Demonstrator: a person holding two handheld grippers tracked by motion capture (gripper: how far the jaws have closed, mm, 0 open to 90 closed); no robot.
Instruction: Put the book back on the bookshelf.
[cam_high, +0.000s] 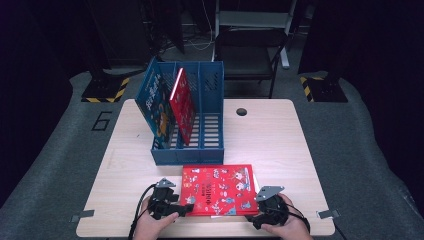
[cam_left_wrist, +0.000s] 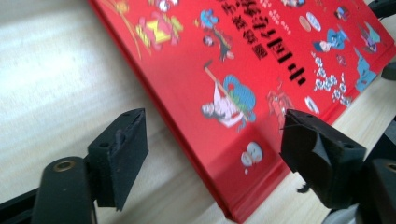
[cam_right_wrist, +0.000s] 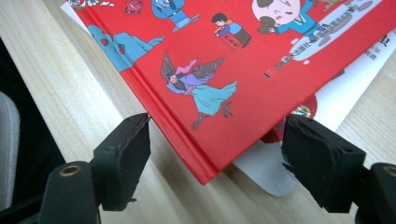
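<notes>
A: From the high view, what's the setting?

B: A pale wooden tabletop (cam_high: 280, 135) with a small dark hole near its far edge, on grey carpet in a dark room. A black chair (cam_high: 250, 52) stands beyond the blue file rack (cam_high: 187, 150), and yellow-black striped bases sit on the floor to either side of it.

A: And the rack itself?

B: It has three open-top compartments. A blue book (cam_high: 156, 102) leans in its left compartment, a red book (cam_high: 183, 105) tilts in the middle one, and the right compartment holds nothing I can make out.

A: Where's the big red picture book (cam_high: 218, 189)?

B: Flat on the tabletop, just in front of the rack. The left claw (cam_high: 186, 209) is at its near left corner, the right claw (cam_high: 258, 212) at its near right corner. The person's hands are cut off by the bottom edge.

A: The left gripper view?

B: The jaws stand wide apart with the book's corner (cam_left_wrist: 233, 154) between them; the left pad is clear of the cover, the right pad very close to it, and I cannot tell if it touches. The cover print is blurred.

A: The right gripper view?

B: Its jaws are apart too, straddling the book's other corner (cam_right_wrist: 210, 116). A white sheet (cam_right_wrist: 271, 172) pokes out from beneath the book, mostly hidden by it. The tabletop's edge falls into darkness at the left.
</notes>
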